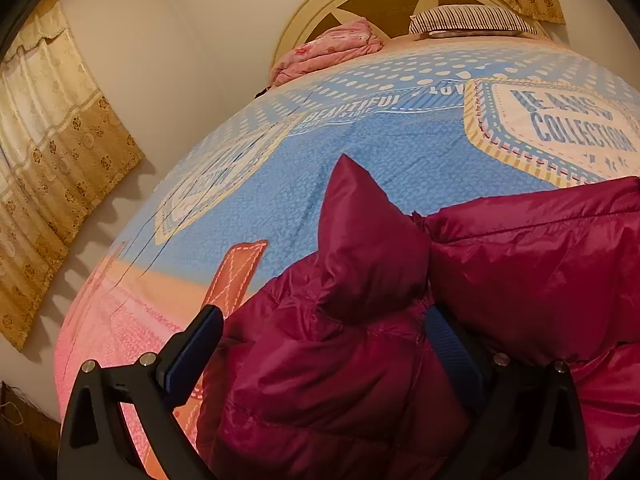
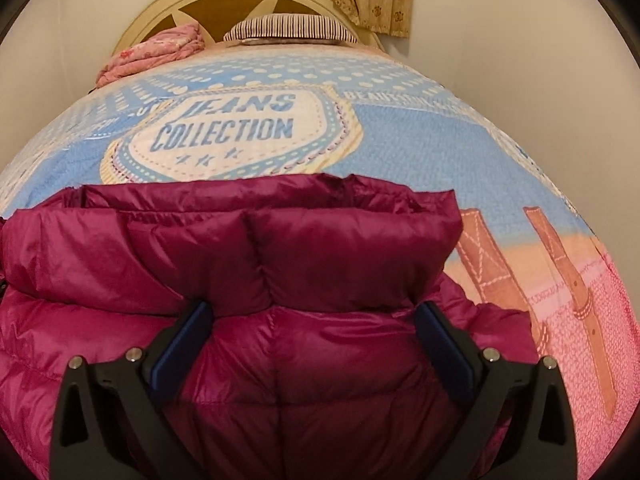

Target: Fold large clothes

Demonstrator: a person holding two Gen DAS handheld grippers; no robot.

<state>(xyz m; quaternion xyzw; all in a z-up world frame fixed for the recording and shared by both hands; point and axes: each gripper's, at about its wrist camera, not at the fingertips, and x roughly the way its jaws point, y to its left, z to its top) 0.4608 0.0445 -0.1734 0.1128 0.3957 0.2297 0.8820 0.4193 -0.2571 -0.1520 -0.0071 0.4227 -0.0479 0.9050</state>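
Here, a puffy magenta quilted down jacket (image 2: 280, 264) lies folded on the bed's blue-and-pink printed bedspread (image 1: 360, 152). The left tool (image 1: 324, 344) stands spread wide, jacket fabric bulging between its fingers, gripping nothing. The right tool (image 2: 312, 332) is likewise wide apart astride the jacket, not pinching it.

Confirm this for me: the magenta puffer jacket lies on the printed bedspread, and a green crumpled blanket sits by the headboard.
One detail is wrong. The crumpled blanket by the headboard is pink, not green, as the right wrist view shows. The magenta puffer jacket does lie on the printed bedspread.
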